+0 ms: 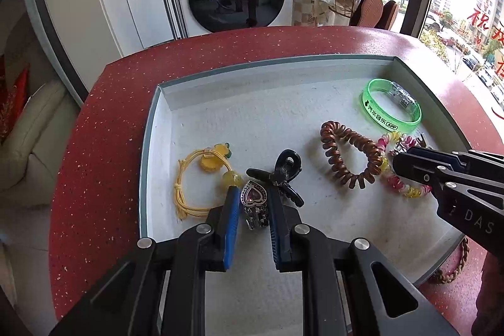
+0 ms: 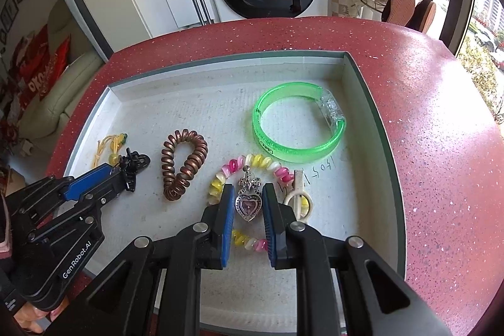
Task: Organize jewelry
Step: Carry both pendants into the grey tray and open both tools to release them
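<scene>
Each of the 2 grippers, left [image 1: 253, 203] and right [image 2: 249, 203], clenches its own heart pendant [image 1: 253, 196] over the tray [image 2: 362, 103].

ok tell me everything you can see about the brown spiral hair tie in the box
The brown spiral hair tie is a coppery brown coil, glossy and plastic-looking, closed into a loop pinched to an uneven teardrop. It lies flat on the white floor of the shallow box, near the middle, between the black hair claw and the pink and yellow spiral tie. In the left wrist view its edge meets that pink and yellow tie. Neither gripper touches it.
</scene>
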